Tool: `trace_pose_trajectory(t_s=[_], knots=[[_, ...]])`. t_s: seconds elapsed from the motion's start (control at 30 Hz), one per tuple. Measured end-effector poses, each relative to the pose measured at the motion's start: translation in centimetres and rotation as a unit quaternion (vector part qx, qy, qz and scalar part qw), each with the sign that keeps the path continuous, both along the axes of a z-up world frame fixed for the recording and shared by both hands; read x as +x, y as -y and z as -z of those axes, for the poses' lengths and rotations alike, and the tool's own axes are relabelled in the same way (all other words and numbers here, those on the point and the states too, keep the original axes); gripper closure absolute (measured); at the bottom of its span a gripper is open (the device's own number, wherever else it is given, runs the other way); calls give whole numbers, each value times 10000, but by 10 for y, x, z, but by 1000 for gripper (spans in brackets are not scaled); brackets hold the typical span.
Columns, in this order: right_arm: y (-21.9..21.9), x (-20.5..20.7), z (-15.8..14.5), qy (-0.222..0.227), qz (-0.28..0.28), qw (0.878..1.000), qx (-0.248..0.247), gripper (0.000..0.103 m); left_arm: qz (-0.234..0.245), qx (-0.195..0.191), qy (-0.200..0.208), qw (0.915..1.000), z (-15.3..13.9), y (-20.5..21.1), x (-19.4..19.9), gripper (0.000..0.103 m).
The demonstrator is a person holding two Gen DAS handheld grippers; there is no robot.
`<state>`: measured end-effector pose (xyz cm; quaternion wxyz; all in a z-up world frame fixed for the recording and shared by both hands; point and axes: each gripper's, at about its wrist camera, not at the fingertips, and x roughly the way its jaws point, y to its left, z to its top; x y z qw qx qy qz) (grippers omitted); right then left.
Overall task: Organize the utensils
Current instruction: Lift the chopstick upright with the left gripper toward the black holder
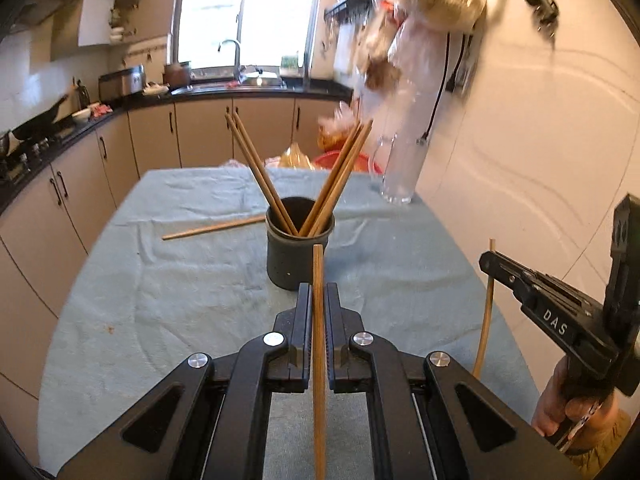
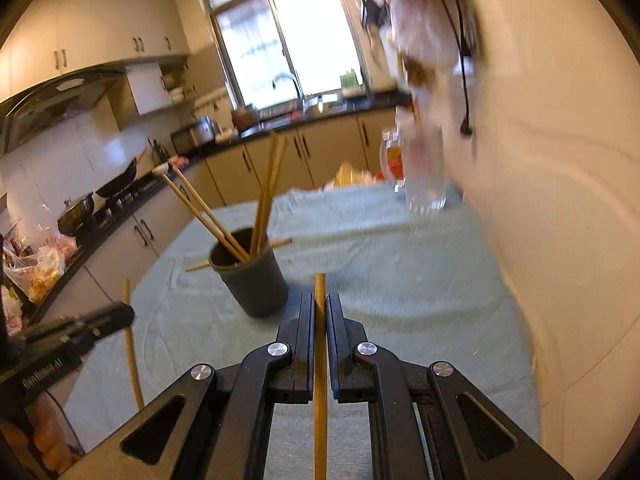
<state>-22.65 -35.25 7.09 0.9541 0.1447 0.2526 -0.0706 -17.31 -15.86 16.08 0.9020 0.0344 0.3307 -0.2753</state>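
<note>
While the left wrist view looked along the cloth-covered table [image 1: 180, 300], a dark holder [image 1: 298, 248] stood directly ahead with four chopsticks leaning in it, a loose chopstick [image 1: 212, 229] lay on the cloth to its left, and a clear glass jug [image 1: 396, 172] stood near the wall. The left gripper [image 1: 318, 296] was clenched on a brown chopstick [image 1: 319, 360], which ran upright between the jaws with its tip just short of the holder. At the right edge the right gripper [image 1: 490, 264] pinched a paler chopstick [image 1: 487, 312]. From the right wrist view, the holder [image 2: 256, 280] stood ahead and left, the jug [image 2: 424, 176] further back. The right gripper [image 2: 320, 304] was clamped on its pale chopstick [image 2: 320, 380], upright between the jaws. The left gripper [image 2: 124, 316] showed at the left, blurred.
</note>
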Motion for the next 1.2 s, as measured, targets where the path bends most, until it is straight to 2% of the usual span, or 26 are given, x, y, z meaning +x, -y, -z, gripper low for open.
trace_pose_trajectory(t_s=[0.17, 0.5, 0.73, 0.87, 1.2], knots=[[-11, -26, -7, 243, 100, 9996, -121, 97, -131, -33, 200, 9997, -5, -13, -21, 98], [-22, -68, -21, 405, 213, 9986, -275, 97, -160, -177, 276, 9993, -17, -32, -44, 98], [-43, -90, -34, 479, 98, 9961, -731, 97, -130, -185, 376, 9990, -22, -37, -60, 98], [-50, -99, -38, 447, 38, 9956, -825, 97, -101, -147, 464, 9988, -25, -37, -70, 98], [-57, -109, -45, 434, -33, 9966, -704, 97, -91, -72, 573, 9983, -29, -39, -83, 98]])
